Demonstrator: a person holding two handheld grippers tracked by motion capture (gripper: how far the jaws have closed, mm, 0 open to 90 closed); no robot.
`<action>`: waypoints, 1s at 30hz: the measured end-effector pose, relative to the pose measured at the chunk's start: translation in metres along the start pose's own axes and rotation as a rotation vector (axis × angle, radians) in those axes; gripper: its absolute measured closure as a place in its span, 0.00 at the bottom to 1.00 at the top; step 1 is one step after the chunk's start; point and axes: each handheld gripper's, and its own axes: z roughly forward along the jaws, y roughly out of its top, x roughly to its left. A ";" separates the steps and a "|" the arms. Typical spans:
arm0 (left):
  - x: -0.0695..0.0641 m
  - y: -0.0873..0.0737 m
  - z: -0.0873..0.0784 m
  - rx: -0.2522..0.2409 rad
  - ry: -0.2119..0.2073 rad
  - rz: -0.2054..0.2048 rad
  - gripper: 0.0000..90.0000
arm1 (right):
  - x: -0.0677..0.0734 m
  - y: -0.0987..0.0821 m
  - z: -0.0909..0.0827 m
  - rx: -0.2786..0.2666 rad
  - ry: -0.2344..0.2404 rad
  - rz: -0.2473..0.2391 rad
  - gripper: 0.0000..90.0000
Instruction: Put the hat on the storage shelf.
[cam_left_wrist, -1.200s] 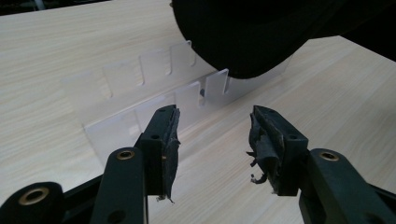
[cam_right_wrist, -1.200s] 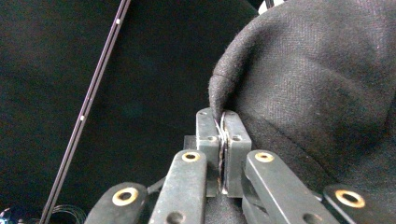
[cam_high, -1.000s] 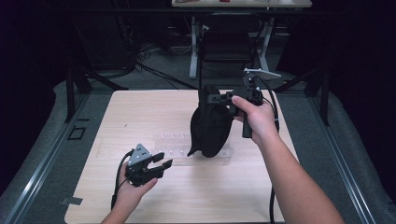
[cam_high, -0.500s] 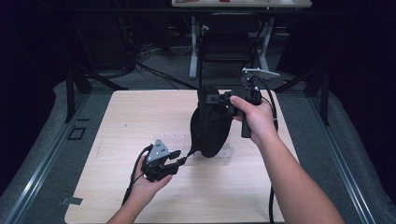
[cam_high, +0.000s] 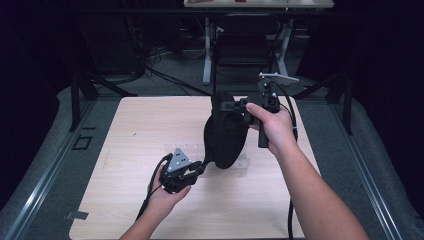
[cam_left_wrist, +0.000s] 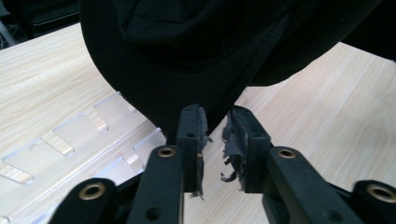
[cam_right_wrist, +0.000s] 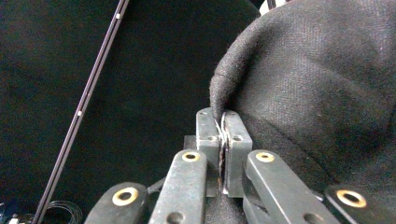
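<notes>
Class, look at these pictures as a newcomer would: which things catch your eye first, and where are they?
A black cloth hangs above the middle of the pale wooden table, pinched at its top edge by the right tool. The left tool meets its lowest corner, its jaws having just been closing with the tip between them. A clear plastic rack lies on the table beneath.

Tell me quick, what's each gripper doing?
Left gripper: jaws just been closing around the black cloth garment's bottom tip, gap still showing.
Right gripper: shut on the garment's top edge.
</notes>
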 end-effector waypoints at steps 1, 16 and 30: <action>0.000 0.000 0.001 0.007 0.000 -0.001 0.87 | 0.000 0.000 0.000 0.002 0.001 -0.001 0.98; -0.001 -0.002 0.001 0.004 0.016 0.037 0.92 | 0.003 -0.001 -0.002 -0.003 -0.012 -0.021 0.96; -0.001 -0.004 -0.001 0.007 0.030 0.055 0.94 | 0.010 0.000 -0.014 -0.037 0.012 -0.047 0.91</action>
